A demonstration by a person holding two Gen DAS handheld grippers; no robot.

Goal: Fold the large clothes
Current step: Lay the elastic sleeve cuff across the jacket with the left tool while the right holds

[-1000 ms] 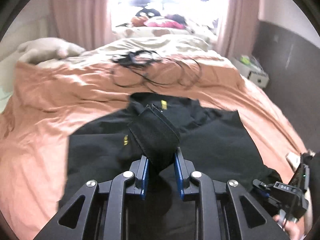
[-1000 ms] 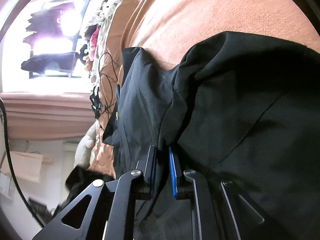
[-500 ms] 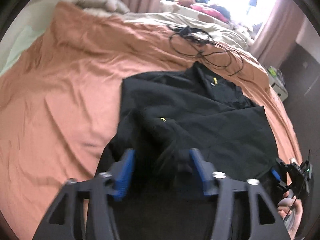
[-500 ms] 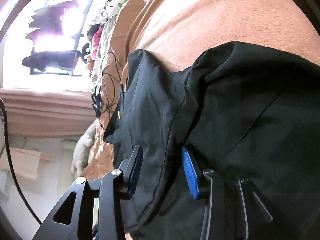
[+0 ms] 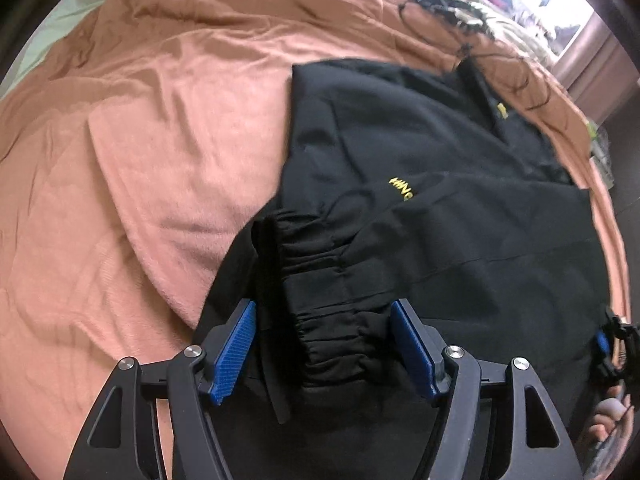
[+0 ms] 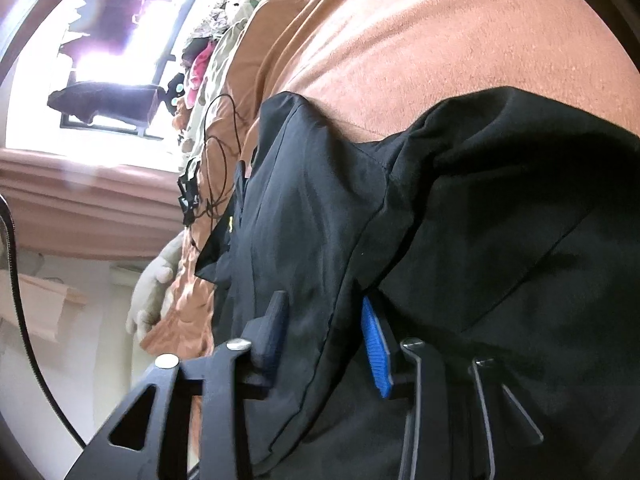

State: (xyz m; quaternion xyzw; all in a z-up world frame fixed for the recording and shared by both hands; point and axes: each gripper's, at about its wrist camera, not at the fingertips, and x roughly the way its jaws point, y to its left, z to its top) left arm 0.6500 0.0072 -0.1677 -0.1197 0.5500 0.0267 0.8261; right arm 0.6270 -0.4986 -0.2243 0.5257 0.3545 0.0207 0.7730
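A black jacket (image 5: 460, 208) with a small yellow logo (image 5: 404, 190) lies spread on an orange bedspread (image 5: 160, 152). Its sleeve is folded across the body, and the gathered elastic cuff (image 5: 320, 280) rests between the fingers of my left gripper (image 5: 324, 312). That gripper is open wide, with both blue pads clear of the cuff. In the right wrist view the jacket's (image 6: 500, 240) side hem runs between the fingers of my right gripper (image 6: 323, 308). Its jaws are closing around this fold, with a gap still showing at the pads. The right gripper (image 5: 612, 344) also shows at the left view's right edge.
Black cables (image 5: 460, 4) lie on the bedspread beyond the jacket's collar. A pale plush toy (image 6: 152, 292) sits at the bed's far side. Piled clothes and a bright window (image 6: 120, 60) are past the bed. A hand (image 5: 608, 416) holds the right gripper.
My left gripper let go of the sleeve cuff, opened wide and dropped closer over the jacket. My right gripper opened off the hem, then narrowed again around it.
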